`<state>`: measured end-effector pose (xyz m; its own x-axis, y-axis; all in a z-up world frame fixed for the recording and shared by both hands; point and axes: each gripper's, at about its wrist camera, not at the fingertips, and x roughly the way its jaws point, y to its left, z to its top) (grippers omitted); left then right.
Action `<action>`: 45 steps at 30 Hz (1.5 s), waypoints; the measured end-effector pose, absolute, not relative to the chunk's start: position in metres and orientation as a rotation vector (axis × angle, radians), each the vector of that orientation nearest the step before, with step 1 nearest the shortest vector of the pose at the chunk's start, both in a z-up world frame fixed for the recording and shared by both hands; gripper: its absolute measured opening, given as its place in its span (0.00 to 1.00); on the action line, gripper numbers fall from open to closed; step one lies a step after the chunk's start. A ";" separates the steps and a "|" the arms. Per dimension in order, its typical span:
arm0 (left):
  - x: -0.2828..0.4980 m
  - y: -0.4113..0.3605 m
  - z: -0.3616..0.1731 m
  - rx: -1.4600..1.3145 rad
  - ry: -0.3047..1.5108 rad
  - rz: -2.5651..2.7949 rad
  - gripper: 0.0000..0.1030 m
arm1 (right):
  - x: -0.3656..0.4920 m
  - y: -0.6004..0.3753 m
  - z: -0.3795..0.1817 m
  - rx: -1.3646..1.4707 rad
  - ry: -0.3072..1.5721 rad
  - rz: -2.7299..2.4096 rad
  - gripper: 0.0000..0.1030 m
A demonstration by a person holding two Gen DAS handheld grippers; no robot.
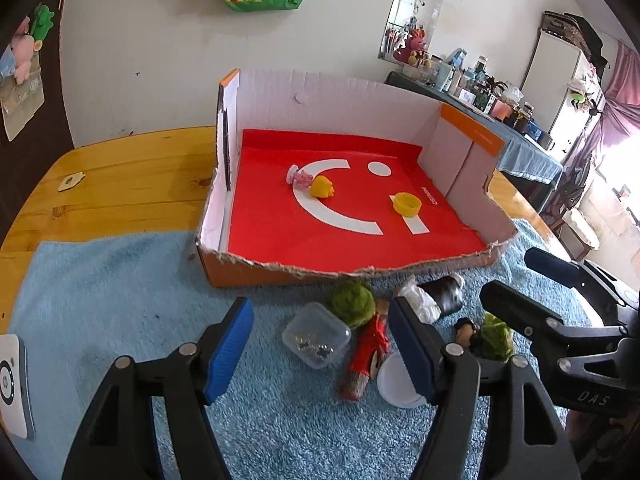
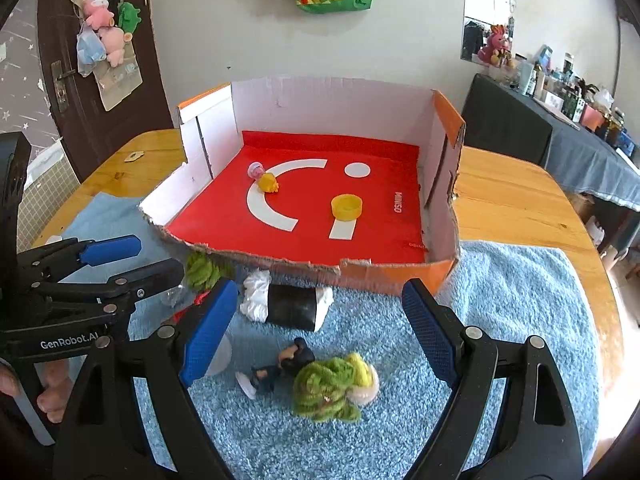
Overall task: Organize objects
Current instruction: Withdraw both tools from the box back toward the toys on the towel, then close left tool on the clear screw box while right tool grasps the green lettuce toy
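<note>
An open cardboard box point(image 1: 256, 270) point(image 2: 384, 276) with a red floor holds a small pink toy point(image 1: 299, 177), a yellow toy point(image 1: 322, 187) and a yellow cap point(image 1: 407, 203) point(image 2: 347, 207). On the blue towel point(image 1: 120, 300) in front lie a clear plastic case point(image 1: 316, 336), a green-haired doll in red point(image 1: 366, 336), a black roll with white ends point(image 2: 290, 306), a small dark figure point(image 2: 280, 366) and a green-and-yellow yarn toy point(image 2: 332, 390). My left gripper point(image 1: 320, 356) is open over the case and doll. My right gripper point(image 2: 316, 340) is open over the dark figure.
The wooden table point(image 1: 132, 184) carries the towel and box. A white device point(image 1: 12, 384) lies at the towel's left edge. A white round lid point(image 1: 394, 384) lies by the doll. A cluttered counter point(image 1: 500, 120) stands at the back right.
</note>
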<state>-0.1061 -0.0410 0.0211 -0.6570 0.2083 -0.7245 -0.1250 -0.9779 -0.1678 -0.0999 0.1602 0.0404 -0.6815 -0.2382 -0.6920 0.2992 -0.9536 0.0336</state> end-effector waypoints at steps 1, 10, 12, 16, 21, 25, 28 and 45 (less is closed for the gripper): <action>-0.105 -0.041 0.020 -1.201 -0.153 2.699 0.70 | -0.099 0.161 0.039 1.071 0.116 -2.637 0.82; -0.100 -0.042 0.011 -1.229 -0.152 2.699 0.70 | -0.091 0.167 0.027 1.102 0.095 -2.634 0.82; -0.100 -0.043 0.009 -1.235 -0.151 2.699 0.70 | -0.090 0.168 0.024 1.108 0.090 -2.634 0.82; -0.101 -0.043 0.003 -1.251 -0.154 2.697 0.70 | -0.088 0.172 0.020 1.125 0.088 -2.632 0.82; -0.102 -0.043 -0.002 -1.267 -0.154 2.692 0.70 | -0.085 0.177 0.014 1.145 0.080 -2.636 0.82; -0.103 -0.042 -0.004 -1.271 -0.150 2.689 0.70 | -0.083 0.182 0.007 1.168 0.068 -2.639 0.82; -0.103 -0.042 -0.005 -1.270 -0.150 2.687 0.70 | -0.082 0.186 0.003 1.184 0.056 -2.639 0.82; -0.106 -0.035 -0.005 -1.247 -0.146 2.627 0.48 | -0.078 0.192 -0.004 1.204 -0.031 -2.562 0.46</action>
<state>-0.1056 -0.0354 -0.0055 -0.6116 0.2476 -0.7514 -0.1631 -0.9688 -0.1865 -0.0782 0.1921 -0.0044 -0.5990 -0.2859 -0.7480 0.2676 -0.9519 0.1496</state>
